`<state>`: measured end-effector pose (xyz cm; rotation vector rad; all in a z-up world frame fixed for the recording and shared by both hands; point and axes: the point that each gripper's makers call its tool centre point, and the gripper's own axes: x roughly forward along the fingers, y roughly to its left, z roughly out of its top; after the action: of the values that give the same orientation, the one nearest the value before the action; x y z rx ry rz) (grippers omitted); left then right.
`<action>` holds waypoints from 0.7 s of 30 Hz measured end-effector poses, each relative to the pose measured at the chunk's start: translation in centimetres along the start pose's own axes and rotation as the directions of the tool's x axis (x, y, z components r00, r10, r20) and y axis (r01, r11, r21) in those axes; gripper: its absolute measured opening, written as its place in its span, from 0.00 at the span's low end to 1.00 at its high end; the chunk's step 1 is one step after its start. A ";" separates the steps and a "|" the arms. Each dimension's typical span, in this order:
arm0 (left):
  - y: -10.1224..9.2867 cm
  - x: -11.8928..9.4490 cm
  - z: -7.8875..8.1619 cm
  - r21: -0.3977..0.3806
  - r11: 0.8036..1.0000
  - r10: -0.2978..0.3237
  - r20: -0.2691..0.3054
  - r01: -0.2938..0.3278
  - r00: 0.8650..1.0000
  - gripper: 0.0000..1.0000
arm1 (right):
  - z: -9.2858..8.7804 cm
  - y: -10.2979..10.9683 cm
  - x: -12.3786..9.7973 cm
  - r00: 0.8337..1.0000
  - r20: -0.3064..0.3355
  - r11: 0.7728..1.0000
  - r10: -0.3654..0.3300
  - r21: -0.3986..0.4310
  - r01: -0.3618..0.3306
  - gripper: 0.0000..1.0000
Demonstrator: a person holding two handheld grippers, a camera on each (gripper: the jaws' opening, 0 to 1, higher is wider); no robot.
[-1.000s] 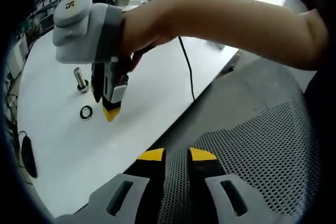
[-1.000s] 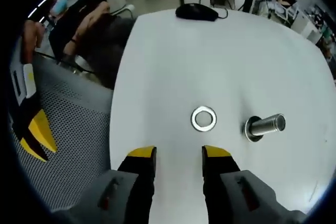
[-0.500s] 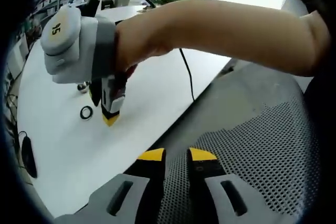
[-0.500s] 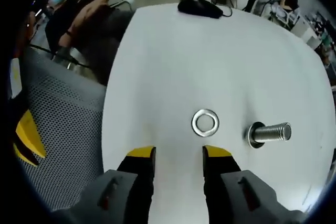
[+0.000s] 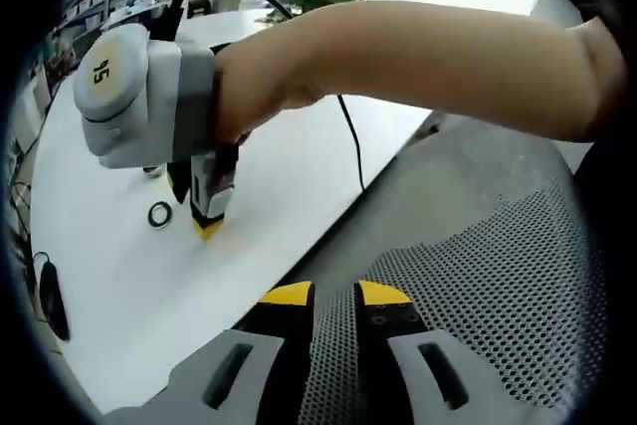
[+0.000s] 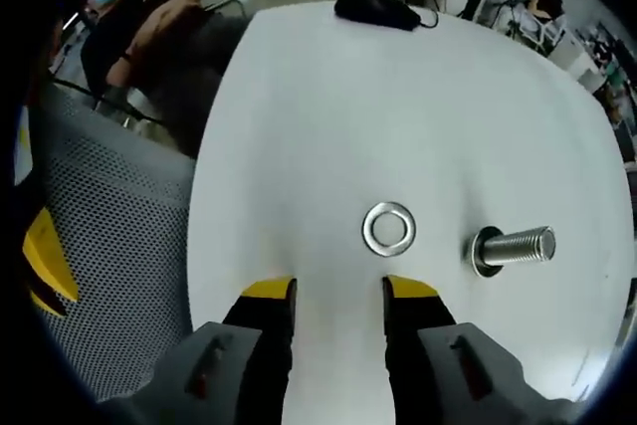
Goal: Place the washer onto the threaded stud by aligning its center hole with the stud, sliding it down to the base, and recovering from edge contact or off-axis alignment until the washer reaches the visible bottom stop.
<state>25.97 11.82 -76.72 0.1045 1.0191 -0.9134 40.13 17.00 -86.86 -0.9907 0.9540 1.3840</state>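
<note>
Washer (image 6: 388, 229) lies flat on the white table (image 6: 418, 106), just beside the threaded stud (image 6: 516, 247) and apart from it, so nothing of the job is done yet: I judge the pickup, the lining-up of hole and stud, and the slide down to the base are all left. My right tool (image 6: 338, 290) hangs over the table near the washer, its yellow tips spread and empty. My left tool (image 5: 331, 294) waits well away from the washer, off the table's edge over a mesh chair (image 5: 498, 276), tips nearly together, gripping nothing. A mouse (image 6: 376, 10) sits far beyond the washer.
</note>
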 end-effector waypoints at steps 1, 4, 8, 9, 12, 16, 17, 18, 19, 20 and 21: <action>0.0 0.0 0.0 0.001 1.000 -0.001 0.001 0.001 1.000 0.14 | 0.0 0.0 0.0 1.000 0.005 1.000 -0.001 0.002 0.001 0.37; -0.1 0.0 0.0 0.003 1.000 -0.003 -0.003 0.003 1.000 0.14 | 0.0 0.0 0.0 1.000 0.009 1.000 0.000 0.004 0.000 0.37; -0.1 0.0 -0.1 0.006 1.000 -0.004 -0.004 0.004 1.000 0.14 | 0.8 -0.7 0.2 0.998 0.068 0.999 -0.013 0.042 0.010 0.36; -0.1 0.0 -0.1 0.005 1.000 -0.004 -0.002 0.004 1.000 0.14 | 1.1 -0.9 0.3 0.997 0.082 0.999 -0.018 0.052 0.014 0.36; 0.0 0.0 0.0 0.003 1.000 -0.003 0.000 0.003 1.000 0.14 | 1.8 -1.3 0.5 0.995 0.098 0.997 -0.028 0.068 0.022 0.36; -0.1 0.0 -0.1 0.004 1.000 -0.004 -0.001 0.004 1.000 0.14 | 2.7 -1.9 0.8 0.994 0.104 0.998 -0.028 0.063 0.021 0.36; -0.1 0.0 -0.1 0.004 1.000 -0.004 -0.001 0.004 1.000 0.14 | 2.8 -2.1 0.9 0.994 0.105 0.998 -0.029 0.066 0.022 0.36; -0.1 0.0 -0.1 0.003 1.000 -0.004 -0.001 0.004 1.000 0.14 | 3.0 -2.2 0.9 0.994 0.108 0.997 -0.031 0.072 0.024 0.36; -0.1 0.0 -0.1 0.003 1.000 -0.004 0.000 0.004 1.000 0.14 | 3.1 -2.5 1.0 0.993 0.112 0.996 -0.035 0.081 0.026 0.36; -0.1 0.0 -0.1 0.003 1.000 -0.004 0.000 0.004 1.000 0.14 | 3.3 -2.6 1.0 0.993 0.116 0.996 -0.038 0.086 0.028 0.36; -0.1 0.0 0.0 0.002 1.000 -0.004 0.000 0.004 1.000 0.14 | 3.5 -2.8 1.1 0.992 0.121 0.996 -0.040 0.090 0.030 0.36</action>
<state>25.89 11.78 -76.74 0.1041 1.0186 -0.9179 42.77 20.80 -86.78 -0.8427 0.8936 1.3465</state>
